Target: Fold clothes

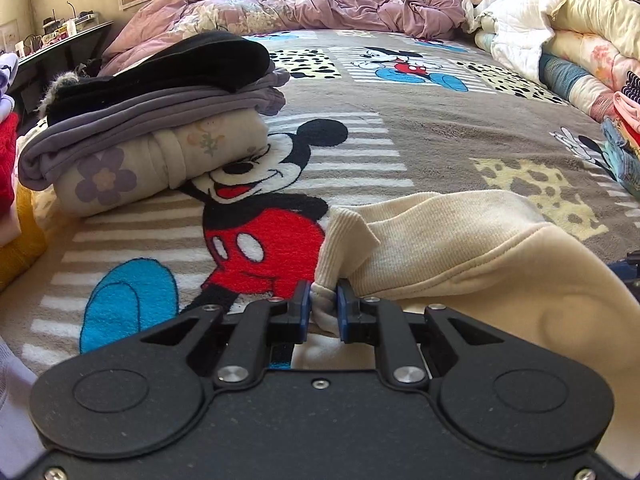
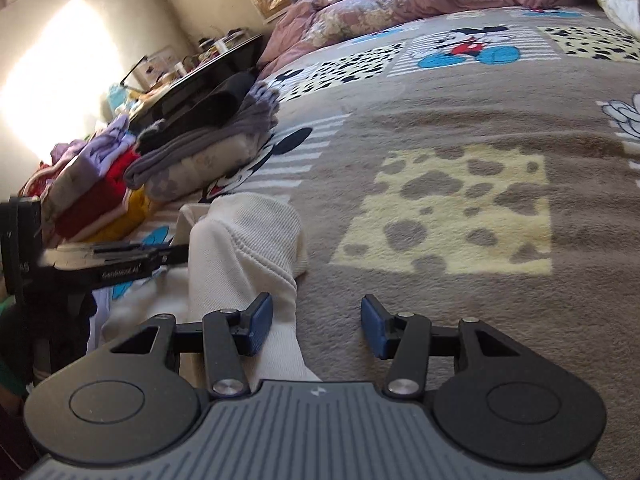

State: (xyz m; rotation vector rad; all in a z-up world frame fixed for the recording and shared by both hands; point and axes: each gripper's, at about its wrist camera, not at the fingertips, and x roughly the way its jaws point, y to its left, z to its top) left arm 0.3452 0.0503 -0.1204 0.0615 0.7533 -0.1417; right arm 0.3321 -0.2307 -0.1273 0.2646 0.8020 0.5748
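A cream sweatshirt lies on the cartoon-mouse blanket, its ribbed hem bunched at the near edge. My left gripper is shut on a pinch of that ribbed edge, cloth squeezed between the blue pads. In the right wrist view the same cream sweatshirt runs under the left finger of my right gripper, which is open with only blanket between its fingertips. The left gripper's black body shows at the left of that view.
A stack of folded clothes, black on grey on floral cream, sits at the left of the bed. Red and yellow garments lie beyond it. A crumpled purple duvet fills the head end; piled quilts line the right side.
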